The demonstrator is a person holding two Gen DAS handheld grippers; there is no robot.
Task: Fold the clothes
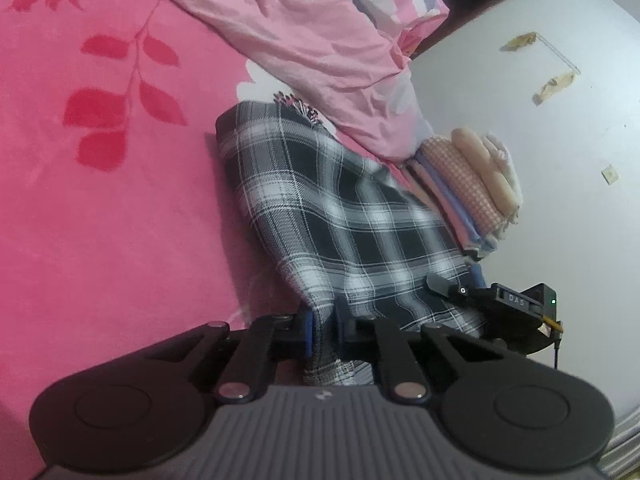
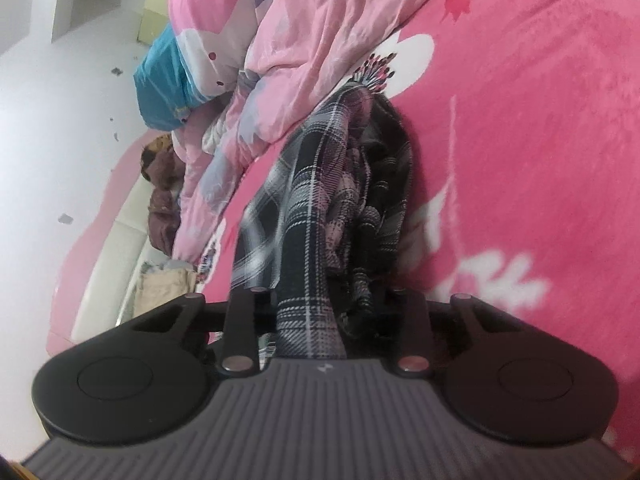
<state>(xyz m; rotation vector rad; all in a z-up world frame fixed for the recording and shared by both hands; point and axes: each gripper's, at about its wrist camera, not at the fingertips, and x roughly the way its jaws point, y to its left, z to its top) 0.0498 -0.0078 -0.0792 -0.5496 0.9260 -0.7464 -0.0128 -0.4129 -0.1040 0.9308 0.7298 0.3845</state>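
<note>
A broad pink bedspread (image 1: 100, 200) fills both views, a rumpled pink quilt (image 1: 320, 40) heaped along its far side. The plaid garment (image 1: 340, 220) lies stretched across the spread between the two tools. A stack of folded clothes (image 1: 472, 188) sits just beyond it, by the wall. Left gripper (image 1: 323, 336) is clenched on the plaid's edge; right gripper (image 2: 320, 320) has plaid bunched between its jaws, clamped on it.

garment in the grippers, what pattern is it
Black, grey and white plaid garment; clearest in the left wrist view.
</note>
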